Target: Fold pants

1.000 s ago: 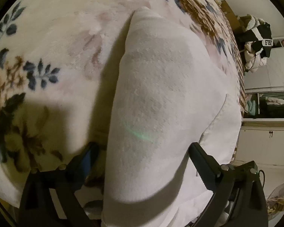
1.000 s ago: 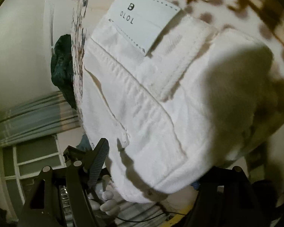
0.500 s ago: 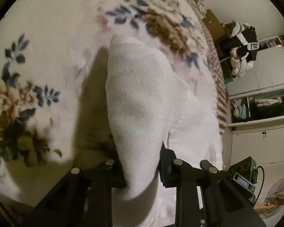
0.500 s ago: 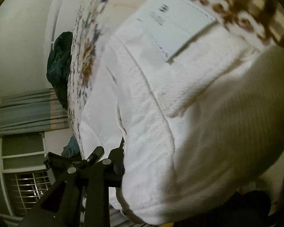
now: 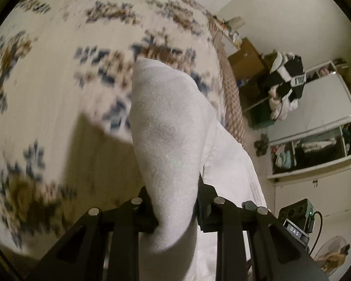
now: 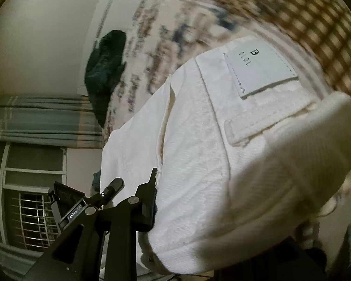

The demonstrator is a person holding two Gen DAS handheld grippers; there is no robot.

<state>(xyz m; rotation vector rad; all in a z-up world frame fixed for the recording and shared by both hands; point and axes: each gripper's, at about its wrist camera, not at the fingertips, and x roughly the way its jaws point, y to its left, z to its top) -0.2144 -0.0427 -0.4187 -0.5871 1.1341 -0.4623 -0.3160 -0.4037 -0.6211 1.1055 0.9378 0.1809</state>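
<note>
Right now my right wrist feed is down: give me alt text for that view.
The right gripper is clamped on the waistband end of the white pants, only its left finger visible, the other hidden behind cloth. A white label reading B sits near the top; behind lie a blurred floral blanket, dark green fabric, curtains and a barred window.
</note>
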